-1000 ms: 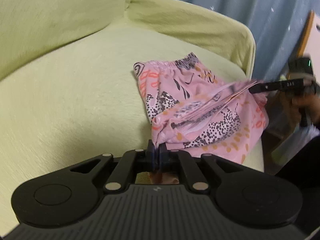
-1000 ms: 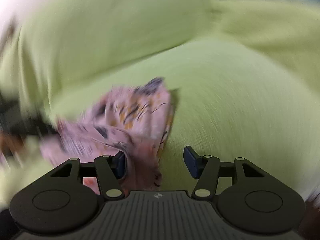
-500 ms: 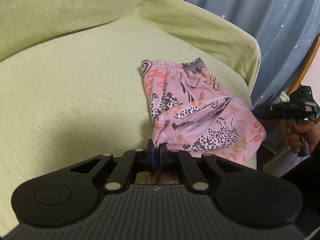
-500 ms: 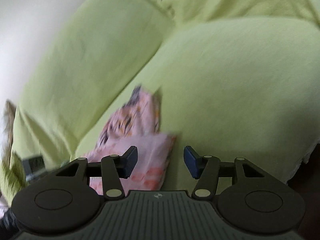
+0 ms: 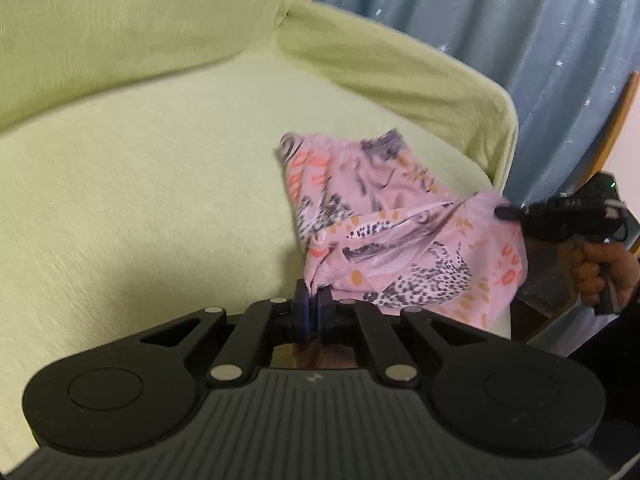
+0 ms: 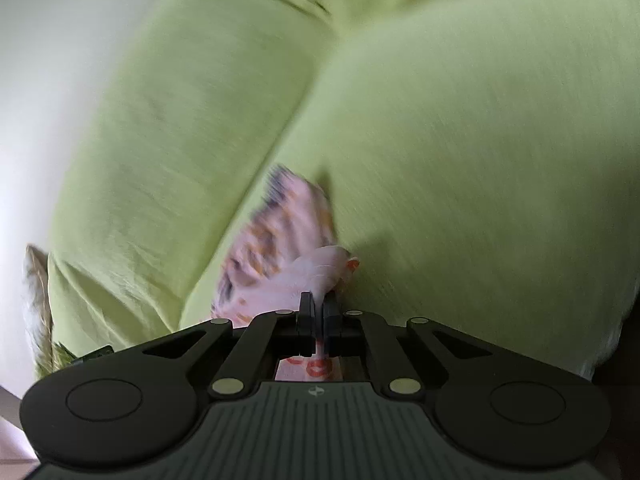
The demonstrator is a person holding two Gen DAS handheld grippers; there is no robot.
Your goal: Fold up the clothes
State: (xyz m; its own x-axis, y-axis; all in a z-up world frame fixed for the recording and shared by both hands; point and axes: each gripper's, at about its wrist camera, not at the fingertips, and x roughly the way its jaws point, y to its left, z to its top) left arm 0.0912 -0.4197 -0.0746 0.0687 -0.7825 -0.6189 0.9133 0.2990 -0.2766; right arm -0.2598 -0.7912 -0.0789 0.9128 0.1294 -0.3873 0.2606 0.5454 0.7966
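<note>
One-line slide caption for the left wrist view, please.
Left gripper and right gripper each pinch a corner of pink patterned shorts on a green sofa.

No readable text, label, brand or number shows in either view; everything is blurred or plain.

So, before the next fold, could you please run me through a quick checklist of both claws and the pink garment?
1. Left claw shut on a corner of the pink garment: ok.
2. Right claw shut on the opposite edge: ok.
3. Garment backed by the sofa seat: ok.
4. Garment flat and smooth: not ok, bunched between the claws.
5. Near hem clear of the seat's front edge: cannot tell.
</note>
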